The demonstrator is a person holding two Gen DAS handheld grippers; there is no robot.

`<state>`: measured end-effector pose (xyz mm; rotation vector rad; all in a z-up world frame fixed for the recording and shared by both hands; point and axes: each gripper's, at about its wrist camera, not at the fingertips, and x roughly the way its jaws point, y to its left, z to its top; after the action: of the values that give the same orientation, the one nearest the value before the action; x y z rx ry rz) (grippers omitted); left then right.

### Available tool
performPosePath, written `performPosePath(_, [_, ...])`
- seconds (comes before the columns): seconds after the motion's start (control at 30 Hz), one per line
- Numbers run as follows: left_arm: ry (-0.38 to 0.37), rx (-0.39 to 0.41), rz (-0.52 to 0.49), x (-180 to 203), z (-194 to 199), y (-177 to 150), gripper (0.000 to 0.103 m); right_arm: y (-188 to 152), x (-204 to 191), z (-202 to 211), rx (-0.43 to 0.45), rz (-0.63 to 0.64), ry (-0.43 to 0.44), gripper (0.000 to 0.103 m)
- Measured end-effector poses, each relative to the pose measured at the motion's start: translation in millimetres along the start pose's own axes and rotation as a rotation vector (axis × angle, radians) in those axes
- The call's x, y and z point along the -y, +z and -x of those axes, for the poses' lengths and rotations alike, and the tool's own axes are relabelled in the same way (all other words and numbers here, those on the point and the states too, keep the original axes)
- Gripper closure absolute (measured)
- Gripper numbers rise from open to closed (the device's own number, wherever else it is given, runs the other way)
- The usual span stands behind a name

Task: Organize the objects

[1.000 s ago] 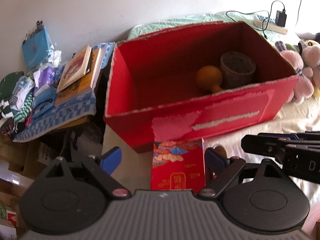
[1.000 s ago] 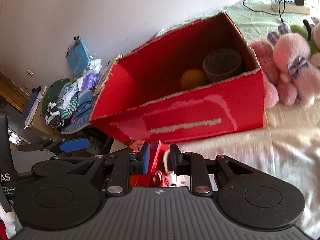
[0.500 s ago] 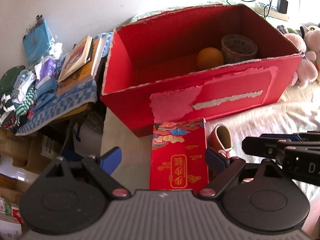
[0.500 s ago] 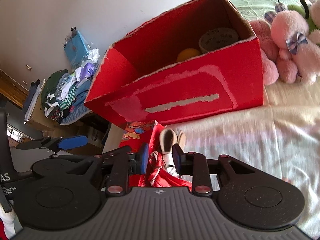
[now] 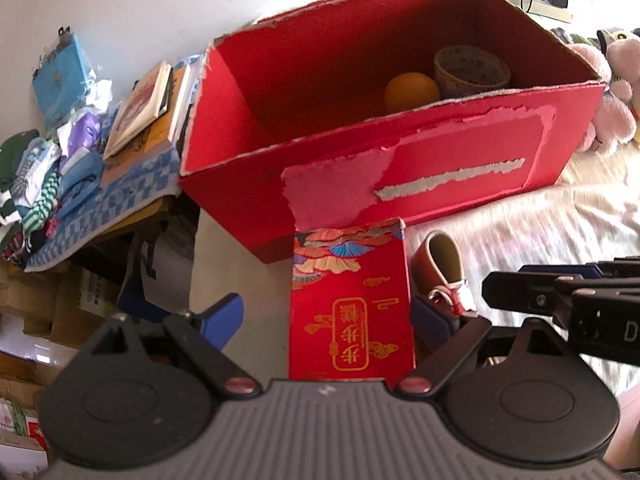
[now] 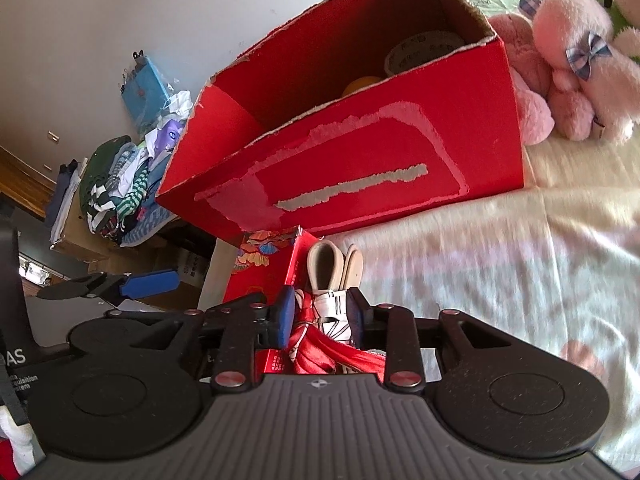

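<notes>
Lifting toward the red box [image 6: 360, 152], we could catch its torn near wall and drop our load. Our right gripper [image 6: 320, 316] pinches a small doll [image 6: 326, 312], just right of the red packet [image 5: 350, 304], whose gold characters we can't quite read. Our left gripper [image 5: 332, 316] hangs spread, holding nothing.

pale bed sheet [image 6: 500, 264] carries an open red box [image 5: 400, 168], pink plush toys [image 6: 568, 76], a power strip [image 5: 536, 0].
</notes>
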<state>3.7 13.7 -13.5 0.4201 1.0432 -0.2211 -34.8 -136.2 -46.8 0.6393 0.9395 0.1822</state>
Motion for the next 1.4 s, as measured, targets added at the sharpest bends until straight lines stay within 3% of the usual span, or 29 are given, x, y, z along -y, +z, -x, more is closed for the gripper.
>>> performPosePath(0.3, [-0.013, -0.010, -0.009, -1.4, -6.7, -0.2, 0.013, -1.6, 8.1, -5.5, -0.024, -0.024, 0.018, 0.065])
performPosePath(0.43, [-0.053, -0.007, -0.021, -3.1, -5.7, -6.0, 0.019, -2.8, 11.8, -9.4, -0.032, -0.037, 0.045, 0.065])
performPosePath(0.6, [-0.176, 0.011, -0.050, -2.9, 3.2, -17.6, 0.027, -5.0, 17.0, -14.9, -0.044, -0.051, 0.069, 0.065])
performPosePath(0.67, [-0.239, 0.009, -0.047, -2.4, 5.3, -20.0, 0.038, -5.6, 18.1, -18.8, -0.058, -0.052, 0.084, 0.065])
performPosePath(0.77, [-0.320, 0.003, -0.041, -0.2, 5.5, -22.3, 0.044, -5.9, 18.8, -25.2, -0.074, -0.057, 0.099, 0.064])
performPosePath(1.03, [-0.393, 0.014, -0.081, 16.8, 6.7, -25.8, 0.050, -7.7, 24.2, -43.8, -0.106, -0.073, 0.104, 0.054])
performPosePath(1.27, [-0.413, 0.017, -0.125, 28.9, 3.2, -24.2, 0.051, -8.2, 41.7, -38.5, -0.113, -0.139, 0.146, 0.069])
performPosePath(1.4, [-0.420, 0.032, -0.175, 36.3, 5.6, -21.8, 0.045, -9.7, 56.7, -23.0, -0.079, -0.189, 0.150, 0.074])
